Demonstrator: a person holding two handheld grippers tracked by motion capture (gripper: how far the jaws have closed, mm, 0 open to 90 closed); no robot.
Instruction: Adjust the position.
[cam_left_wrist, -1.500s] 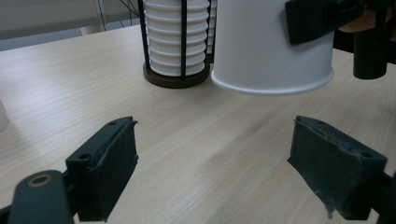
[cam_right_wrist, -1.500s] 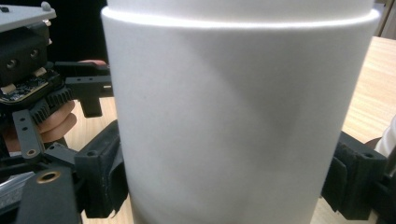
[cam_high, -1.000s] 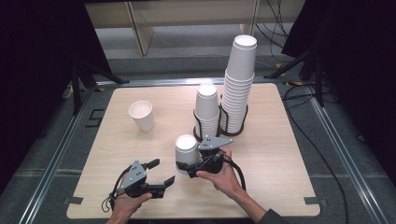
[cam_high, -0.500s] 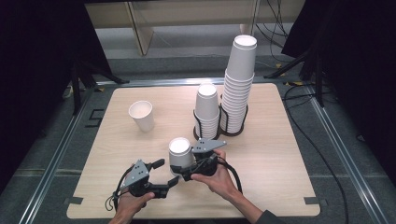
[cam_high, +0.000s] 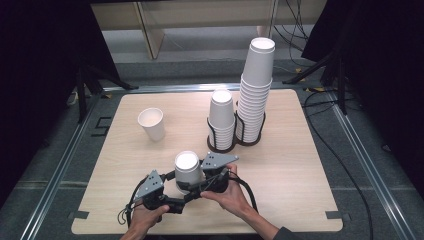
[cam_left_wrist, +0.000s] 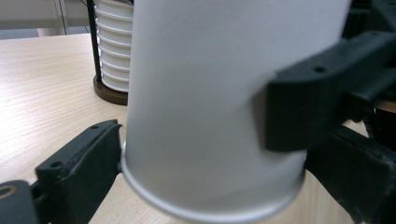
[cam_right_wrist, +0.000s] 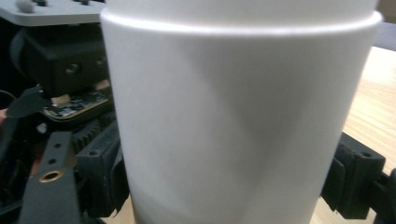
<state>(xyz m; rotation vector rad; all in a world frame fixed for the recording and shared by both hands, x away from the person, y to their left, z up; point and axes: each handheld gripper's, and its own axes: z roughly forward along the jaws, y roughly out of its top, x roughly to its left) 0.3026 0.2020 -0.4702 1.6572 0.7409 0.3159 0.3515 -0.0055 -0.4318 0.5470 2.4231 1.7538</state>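
Paper cup (cam_high: 188, 171), white and turned rim-down, stands between the two grippers near the front edge of the bench (cam_high: 300, 165); its closed base faces up in the high view; in the left gripper view its rolled rim (cam_left_wrist: 205, 212) sits low, at or just above the wood, though whether it touches the bench cannot be told.

Right gripper (cam_high: 200, 186) has its fingers closed on the cup's wall from both sides; in the right gripper view the cup (cam_right_wrist: 238, 121) sits between the two black fingers (cam_right_wrist: 105, 172), one pressed at each flank, and the wall shows a slight dent where they squeeze; the person's right hand (cam_high: 227, 192) wraps the gripper body behind it.

Left gripper (cam_high: 182, 202) comes in from the other side, low by the cup's rim; in the left gripper view one of its fingers (cam_left_wrist: 79, 165) lies against the cup's lower edge, the other (cam_left_wrist: 355, 172) shows at the far flank beneath a finger of the right gripper (cam_left_wrist: 303, 109) that presses the wall higher up; the fingers stand spread about the cup, but whether they grip it cannot be told; the left hand (cam_high: 145, 220) holds this gripper from below.

Beyond the fingers, farther up the bench, a short stack of cups (cam_high: 221, 117) and a tall stack of cups (cam_high: 256, 85) stand side by side in a dark wire holder (cam_high: 235, 142); away to the left of the fingers a single upright cup (cam_high: 151, 123) stands alone, mouth up, well apart from the held one.
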